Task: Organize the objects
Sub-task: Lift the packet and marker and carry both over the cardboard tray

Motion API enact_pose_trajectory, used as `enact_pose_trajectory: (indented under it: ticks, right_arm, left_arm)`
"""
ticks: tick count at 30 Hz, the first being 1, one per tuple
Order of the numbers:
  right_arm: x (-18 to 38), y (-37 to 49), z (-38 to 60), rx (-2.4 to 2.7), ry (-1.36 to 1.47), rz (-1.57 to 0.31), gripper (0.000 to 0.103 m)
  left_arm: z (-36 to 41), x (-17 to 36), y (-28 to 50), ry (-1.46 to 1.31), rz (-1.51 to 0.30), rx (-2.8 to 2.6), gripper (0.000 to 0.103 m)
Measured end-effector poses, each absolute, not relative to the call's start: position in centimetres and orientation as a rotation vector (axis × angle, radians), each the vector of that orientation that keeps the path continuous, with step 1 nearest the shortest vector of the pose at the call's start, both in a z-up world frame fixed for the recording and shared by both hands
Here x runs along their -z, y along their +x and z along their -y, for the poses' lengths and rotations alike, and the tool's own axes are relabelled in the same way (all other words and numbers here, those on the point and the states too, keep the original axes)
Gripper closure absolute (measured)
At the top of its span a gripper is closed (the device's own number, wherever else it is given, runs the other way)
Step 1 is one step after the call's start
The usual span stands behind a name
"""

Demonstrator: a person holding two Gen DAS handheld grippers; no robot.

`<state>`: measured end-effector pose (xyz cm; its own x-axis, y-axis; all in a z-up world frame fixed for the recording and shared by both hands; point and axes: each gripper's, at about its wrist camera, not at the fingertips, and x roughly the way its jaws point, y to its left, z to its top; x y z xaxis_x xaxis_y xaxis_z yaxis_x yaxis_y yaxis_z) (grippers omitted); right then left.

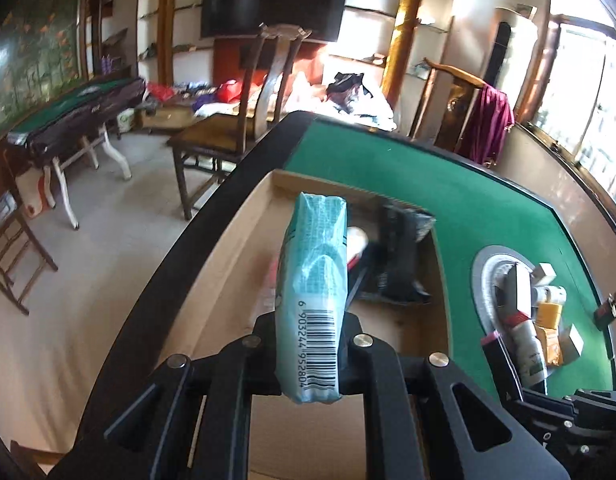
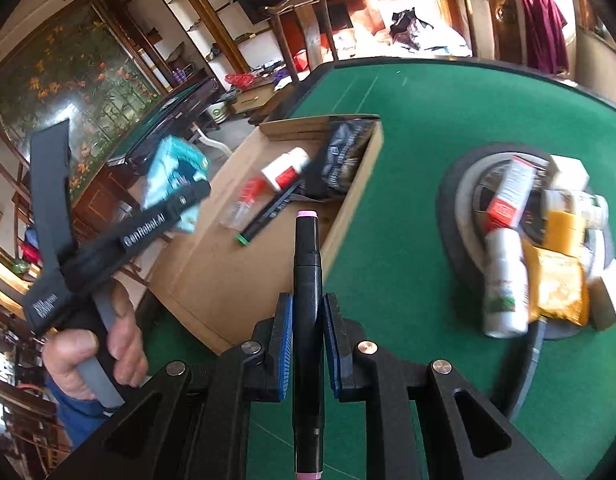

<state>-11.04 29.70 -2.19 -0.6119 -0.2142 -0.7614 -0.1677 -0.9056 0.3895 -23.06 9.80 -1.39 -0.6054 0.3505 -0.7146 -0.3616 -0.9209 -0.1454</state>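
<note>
1. my left gripper [image 1: 308, 344] is clamped on the teal tissue pack [image 1: 313, 280], held above the cardboard box [image 1: 228, 248] ahead of it.
2. judged step: packing the box. next move calls for lowering and releasing inside its walls.
3. my right gripper [image 2: 308, 344] is clamped on a black marker [image 2: 306, 300], box ahead-left.
4. remaining items [image 2: 547, 240] lie ahead-right on the green felt table [image 2: 407, 128]; cluttered room beyond.

Teal barcoded pack [image 1: 313, 284]; black pink-capped marker [image 2: 306, 280]; green felt table [image 2: 407, 128]; tan box [image 2: 212, 280].
</note>
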Motion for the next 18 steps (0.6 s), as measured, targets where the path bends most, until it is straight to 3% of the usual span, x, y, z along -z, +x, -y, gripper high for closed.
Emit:
enact_pose_trajectory:
  ticks: [5, 18]
  right_arm:
    - [4.3, -14.9, -27.9, 2.631, 1.420, 0.796, 0.087]
    - [8.2, -18.9, -26.5, 2.630, 1.509, 0.877, 0.086]
  left_arm:
    - [-8.0, 2.8, -25.0, -1.212, 0.010, -2.513, 0.090]
    - [-8.5, 5.2, -26.7, -1.321, -0.046, -2.481, 0.090]
